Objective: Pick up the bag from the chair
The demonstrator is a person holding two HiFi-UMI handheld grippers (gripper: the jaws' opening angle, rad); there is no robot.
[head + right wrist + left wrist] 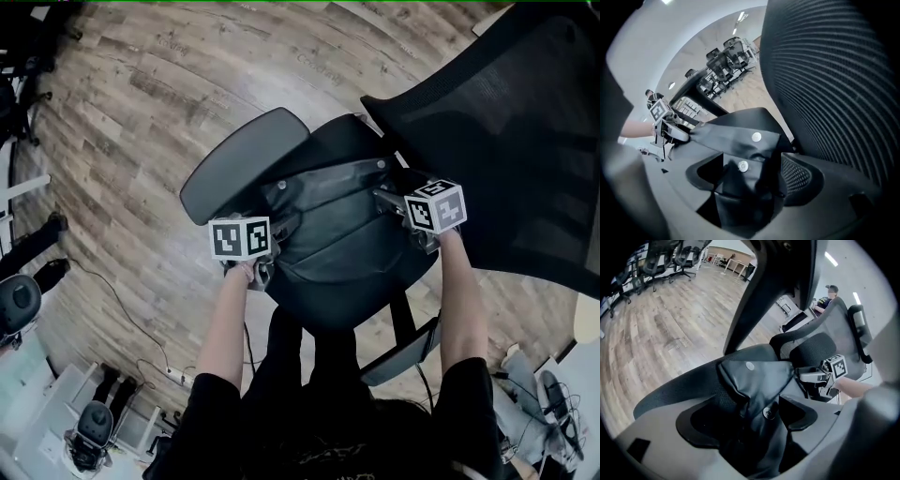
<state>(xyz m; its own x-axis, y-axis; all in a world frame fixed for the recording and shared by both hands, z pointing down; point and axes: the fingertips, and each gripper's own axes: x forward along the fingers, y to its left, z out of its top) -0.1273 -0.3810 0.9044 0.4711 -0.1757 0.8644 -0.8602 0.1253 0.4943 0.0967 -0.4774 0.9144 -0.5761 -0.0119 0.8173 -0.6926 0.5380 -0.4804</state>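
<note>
A black leather-like bag (337,234) with metal snaps hangs stretched between my two grippers over the seat (239,159) of a black office chair. My left gripper (259,270) is shut on the bag's left edge; in the left gripper view the bag (757,380) bunches between the jaws of my left gripper (761,425). My right gripper (398,202) is shut on the bag's right edge, close to the mesh backrest (525,141). The right gripper view has the folded bag (740,140) pinched in my right gripper (750,180). I cannot tell whether the bag touches the seat.
The mesh backrest (834,70) rises right beside my right gripper. Wooden floor (131,103) surrounds the chair. Other office chairs (19,300) and white desks (47,412) stand at the left, with a cable and power strip (173,375) on the floor.
</note>
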